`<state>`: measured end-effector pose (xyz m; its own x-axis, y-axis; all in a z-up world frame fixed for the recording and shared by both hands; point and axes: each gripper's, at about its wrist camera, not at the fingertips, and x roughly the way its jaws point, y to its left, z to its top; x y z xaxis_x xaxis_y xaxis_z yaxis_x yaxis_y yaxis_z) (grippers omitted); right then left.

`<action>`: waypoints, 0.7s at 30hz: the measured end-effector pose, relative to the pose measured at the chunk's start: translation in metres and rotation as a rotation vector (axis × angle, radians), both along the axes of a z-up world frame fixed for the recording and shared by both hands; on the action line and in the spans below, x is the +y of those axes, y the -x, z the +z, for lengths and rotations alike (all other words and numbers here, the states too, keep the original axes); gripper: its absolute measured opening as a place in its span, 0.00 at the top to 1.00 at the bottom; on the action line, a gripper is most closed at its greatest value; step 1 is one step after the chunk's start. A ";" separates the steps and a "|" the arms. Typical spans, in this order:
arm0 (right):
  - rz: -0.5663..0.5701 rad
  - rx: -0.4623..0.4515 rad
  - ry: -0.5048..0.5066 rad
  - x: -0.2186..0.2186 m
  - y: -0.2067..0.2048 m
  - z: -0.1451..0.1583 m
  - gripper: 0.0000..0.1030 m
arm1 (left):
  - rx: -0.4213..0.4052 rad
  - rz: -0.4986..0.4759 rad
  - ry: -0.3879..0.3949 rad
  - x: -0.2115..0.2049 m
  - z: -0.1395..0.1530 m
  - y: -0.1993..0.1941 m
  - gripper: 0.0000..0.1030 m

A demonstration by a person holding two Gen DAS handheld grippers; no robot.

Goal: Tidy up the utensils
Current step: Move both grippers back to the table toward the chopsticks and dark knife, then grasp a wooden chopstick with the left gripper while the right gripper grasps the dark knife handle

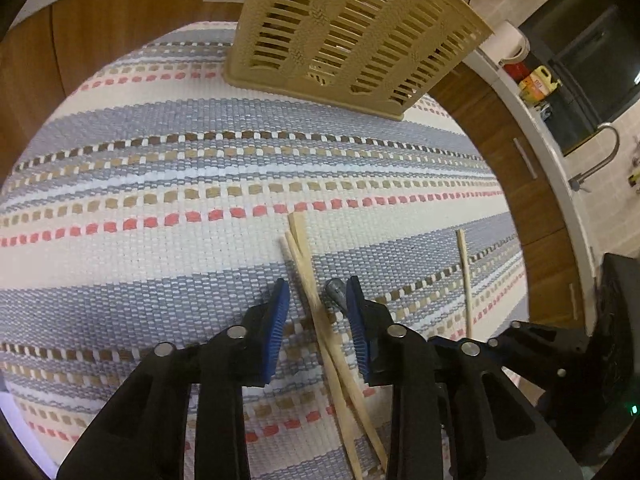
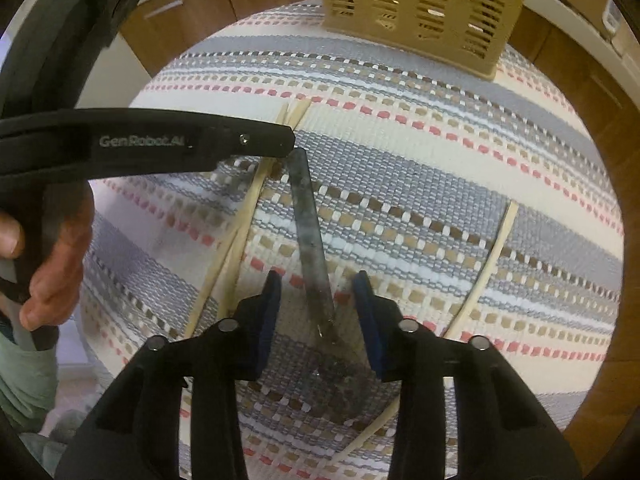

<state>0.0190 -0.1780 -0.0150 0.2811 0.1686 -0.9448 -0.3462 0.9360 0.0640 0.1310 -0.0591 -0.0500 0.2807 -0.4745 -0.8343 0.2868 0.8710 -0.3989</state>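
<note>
Woven cloth, pale wood, dull metal, slatted plastic.
The striped placemat (image 1: 160,208) is coarse, matt woven cloth in grey, cream, pink and brown. The crossed chopsticks (image 1: 316,304) and the single chopstick (image 1: 464,280) look like pale, bare, matt wood. The spatula (image 2: 312,240) is tarnished grey metal, blotchy and dull. The utensil basket (image 1: 352,32) is beige moulded plastic with open slats and a slight sheen. Ribbed blue pads line the fingers (image 1: 276,328) on matt black plastic bodies with shiny metal pins.
</note>
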 end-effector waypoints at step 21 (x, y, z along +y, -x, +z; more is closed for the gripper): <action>-0.165 -0.016 -0.013 -0.024 -0.057 0.011 0.90 | 0.037 0.078 0.082 0.066 0.004 -0.016 0.98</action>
